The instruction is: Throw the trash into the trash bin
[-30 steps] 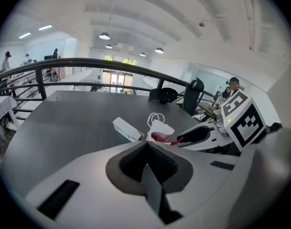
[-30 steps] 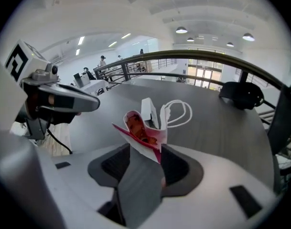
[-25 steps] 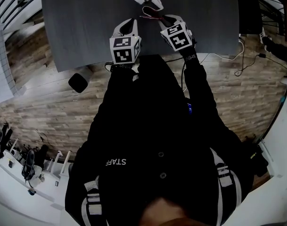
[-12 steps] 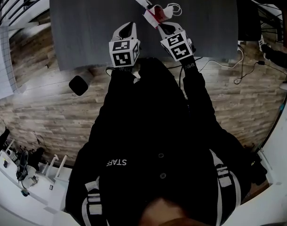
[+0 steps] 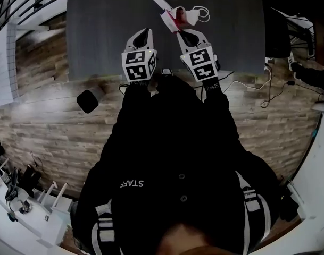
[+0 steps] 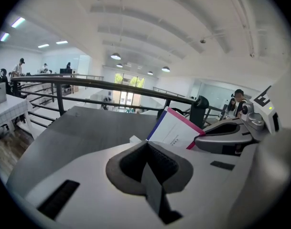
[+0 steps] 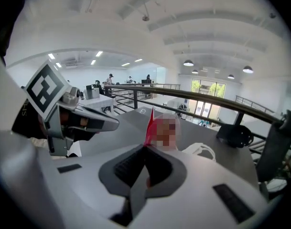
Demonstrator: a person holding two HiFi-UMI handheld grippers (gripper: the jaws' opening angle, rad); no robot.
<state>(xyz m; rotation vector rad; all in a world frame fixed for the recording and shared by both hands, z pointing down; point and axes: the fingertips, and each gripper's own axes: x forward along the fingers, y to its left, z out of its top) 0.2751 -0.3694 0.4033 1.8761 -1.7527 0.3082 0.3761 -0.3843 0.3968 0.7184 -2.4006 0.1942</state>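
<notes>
Jacket (image 5: pixel 172 142): black, it fills the lower half of the head view, with both sleeves reaching forward.
Trash bin (image 5: pixel 89 100): a black cylinder on the wood floor (image 5: pixel 50 126), on the person's left, just off the near edge of the worktop (image 5: pixel 108 31) and well apart from the packet.
Left gripper (image 6: pixel 146 144): jaws pressed together with nothing between them, held over the near part of the worktop.
Right gripper (image 7: pixel 146 148): beside the left one, jaws closed tight on the lower end of the packet (image 6: pixel 176 130).
Change: a second ago the right gripper was down at the worktop and the packet showed only as a thin dark red sliver lying there. Now the packet is clear of the surface and stands out of the jaws.
Packet axis: flat, red and white with a pink edge. Its long axis runs from the jaw tips up and away from the person, and the free end leans to the person's left.
White strip (image 5: pixel 162 3): on the worktop just beyond the packet. I cannot tell if they touch.
Looped white item (image 5: pixel 195 15): beyond the right gripper, beside the packet.
</notes>
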